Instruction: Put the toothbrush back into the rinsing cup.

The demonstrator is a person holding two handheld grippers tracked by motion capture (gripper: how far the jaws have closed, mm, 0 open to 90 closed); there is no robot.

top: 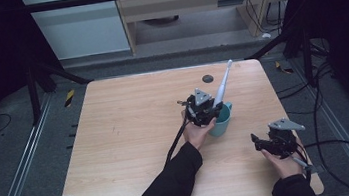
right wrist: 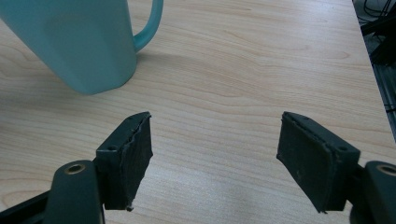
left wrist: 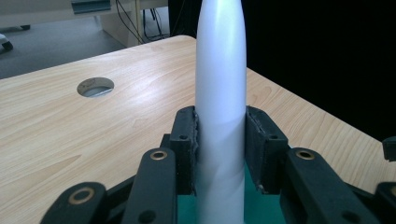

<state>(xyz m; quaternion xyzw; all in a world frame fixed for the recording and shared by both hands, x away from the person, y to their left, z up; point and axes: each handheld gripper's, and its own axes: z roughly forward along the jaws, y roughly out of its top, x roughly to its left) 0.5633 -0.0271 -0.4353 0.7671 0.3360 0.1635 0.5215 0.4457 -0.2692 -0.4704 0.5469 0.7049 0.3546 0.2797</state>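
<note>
A teal mug (top: 222,121) with a handle stands right of the table's middle; in the right gripper view the mug (right wrist: 79,42) rises at the upper left. A long white electric toothbrush (top: 223,86) leans up and away out of the mug. My left gripper (top: 203,108) is shut on the toothbrush's handle just above the mug; in the left gripper view both pads press the white handle (left wrist: 220,93), with teal below. My right gripper (top: 263,142) rests low near the table's front right corner, and its jaws (right wrist: 212,161) stand wide apart over bare wood with nothing between them.
The wooden table (top: 131,133) has a round cable hole (top: 208,78) near its far edge, seen also as the hole (left wrist: 95,87) in the left gripper view. Black cables trail off the right side. Dark frame posts stand at both far corners.
</note>
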